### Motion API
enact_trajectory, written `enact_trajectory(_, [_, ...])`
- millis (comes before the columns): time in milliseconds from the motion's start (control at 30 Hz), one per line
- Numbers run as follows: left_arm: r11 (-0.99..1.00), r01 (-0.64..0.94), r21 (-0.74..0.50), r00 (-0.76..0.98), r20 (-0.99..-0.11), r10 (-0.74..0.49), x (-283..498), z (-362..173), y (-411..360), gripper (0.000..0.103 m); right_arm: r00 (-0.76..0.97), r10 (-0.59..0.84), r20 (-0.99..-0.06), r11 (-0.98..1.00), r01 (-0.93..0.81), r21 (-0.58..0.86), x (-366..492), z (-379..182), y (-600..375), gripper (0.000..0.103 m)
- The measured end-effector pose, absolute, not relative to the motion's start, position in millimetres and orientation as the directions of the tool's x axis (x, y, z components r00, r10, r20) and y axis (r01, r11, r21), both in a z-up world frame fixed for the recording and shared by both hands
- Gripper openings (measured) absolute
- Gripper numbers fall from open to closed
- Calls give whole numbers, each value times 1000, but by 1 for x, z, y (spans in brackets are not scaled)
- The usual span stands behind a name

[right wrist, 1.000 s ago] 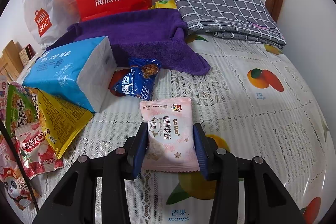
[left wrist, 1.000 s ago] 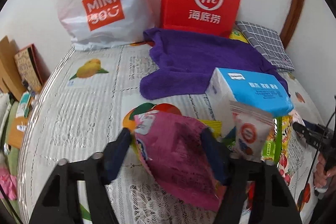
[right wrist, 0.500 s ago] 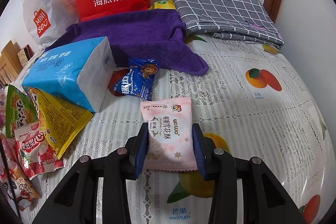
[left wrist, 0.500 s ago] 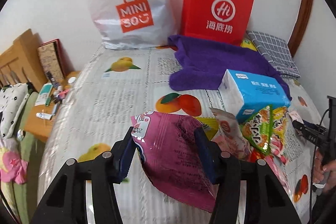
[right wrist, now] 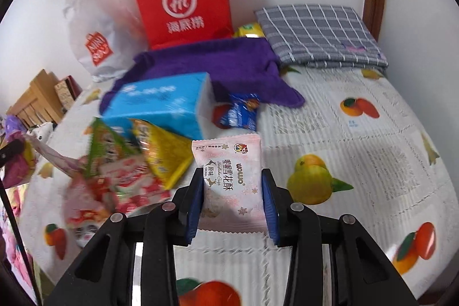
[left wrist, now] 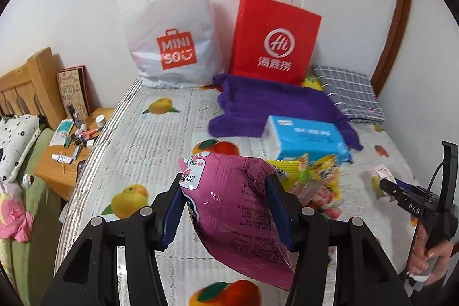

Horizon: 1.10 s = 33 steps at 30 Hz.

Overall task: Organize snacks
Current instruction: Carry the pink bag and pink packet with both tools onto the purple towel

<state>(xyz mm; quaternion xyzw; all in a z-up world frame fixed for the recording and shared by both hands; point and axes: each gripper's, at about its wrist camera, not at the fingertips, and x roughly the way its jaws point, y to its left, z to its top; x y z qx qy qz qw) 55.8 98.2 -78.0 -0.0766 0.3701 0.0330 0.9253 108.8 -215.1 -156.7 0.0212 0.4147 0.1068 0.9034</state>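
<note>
A magenta snack bag (left wrist: 238, 208) hangs above the fruit-print cloth (left wrist: 149, 139), and my left gripper (left wrist: 225, 191) is shut on it, its pads pressing both sides. My right gripper (right wrist: 232, 179) is shut on a pale pink packet (right wrist: 229, 162), held off the cloth. In the left wrist view the right gripper (left wrist: 387, 185) shows at the right edge with that packet (left wrist: 378, 172). A blurred pile of green, yellow and red snack bags (right wrist: 120, 162) lies left of the right gripper. A blue snack packet (right wrist: 239, 112) lies further back.
A blue tissue pack (left wrist: 307, 138) lies behind the pile on a purple towel (left wrist: 266, 105). A red paper bag (left wrist: 275, 45) and a white plastic bag (left wrist: 169, 33) stand against the wall. A grey checked cloth (left wrist: 350, 88) lies far right. A cluttered wooden nightstand (left wrist: 71, 151) stands left.
Both grippers have risen and pulled back, each carrying its packet off the cloth. The left jaws closed in slightly on the magenta bag. The snack pile has been stirred.
</note>
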Motion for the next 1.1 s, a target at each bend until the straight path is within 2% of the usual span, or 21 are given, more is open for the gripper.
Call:
enact_trajectory(467, [993,6,-118,763,-641,-81,72,-34,45,53,669,263,-696,963,-223,149,89,-98,-200,38])
enact_trajectory(833, [984,111,-141,750,-638,-176,113,-26,12,53,674,262,-690,963,-229,142,102,-78,-198,38])
enact_trajectory(1100, [980,132,-149,741,-642,-198,146,-20,7,53,677,261,-688,963,-234,134,133,-64,-192,38])
